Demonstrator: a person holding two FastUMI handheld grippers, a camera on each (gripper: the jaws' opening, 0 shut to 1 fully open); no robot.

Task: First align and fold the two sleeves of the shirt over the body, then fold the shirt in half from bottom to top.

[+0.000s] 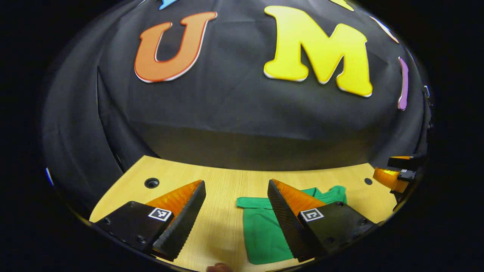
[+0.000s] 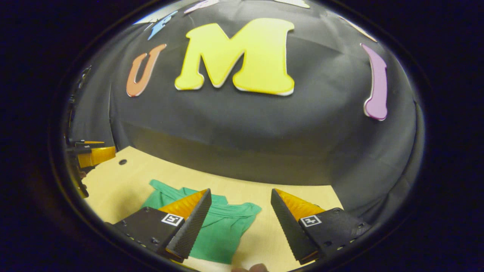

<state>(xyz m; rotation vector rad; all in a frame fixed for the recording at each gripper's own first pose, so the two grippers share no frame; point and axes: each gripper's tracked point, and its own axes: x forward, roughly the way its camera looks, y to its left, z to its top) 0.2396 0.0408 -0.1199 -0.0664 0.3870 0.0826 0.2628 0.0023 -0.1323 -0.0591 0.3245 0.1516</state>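
The green shirt (image 1: 264, 230) lies flat on the wooden bench (image 1: 223, 189), well inside its edges. Left tool (image 1: 236, 219): fingers spread, above bare bench beside the shirt's edge. Right tool (image 2: 240, 223): fingers spread, over the shirt's edge, gripping nothing.

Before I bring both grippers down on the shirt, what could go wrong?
The shirt looks bunched near the collar, so a pinch might catch two layers. The left gripper and right gripper both hang open above the table, off the sleeve ends, so the sleeves may fold unevenly.
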